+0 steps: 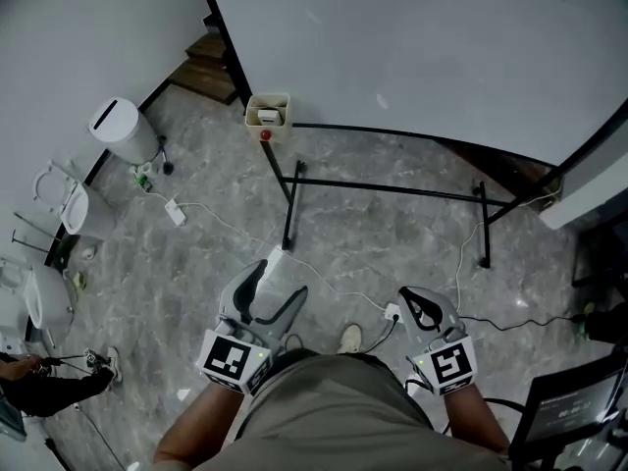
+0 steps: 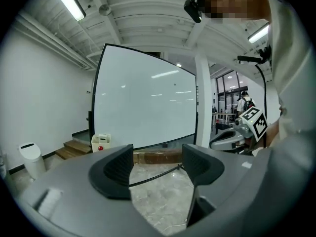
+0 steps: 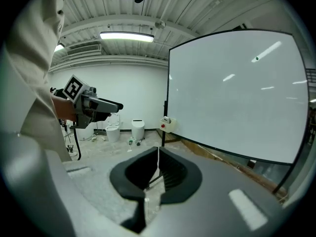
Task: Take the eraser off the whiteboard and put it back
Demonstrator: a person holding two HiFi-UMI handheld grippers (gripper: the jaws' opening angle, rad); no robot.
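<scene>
Left gripper [image 1: 278,281] hangs low in front of the person with its jaws spread wide and nothing between them. The right gripper [image 1: 417,300] beside it has its jaws pressed together, also on nothing. Both are well short of the whiteboard [image 1: 422,47], on the near side of its black stand [image 1: 294,189].

The board face looks bare apart from a tiny dark dot near its upper right. A cream box [image 1: 268,111] is fixed at the whiteboard's lower left corner, with a red round thing [image 1: 265,134] just under it. A pale block with a dark strip lies inside, and I take it for the eraser, though it is too small to be sure.

The reach has not begun, as I judge it. To do it well, bring the spread gripper to that corner square to the box's mouth and close across the block's narrow sides. Then lift it straight out without knocking the box.

No brand or writing can be read. Only the square black-and-white markers [image 1: 235,359] show on the gripper cubes.
</scene>
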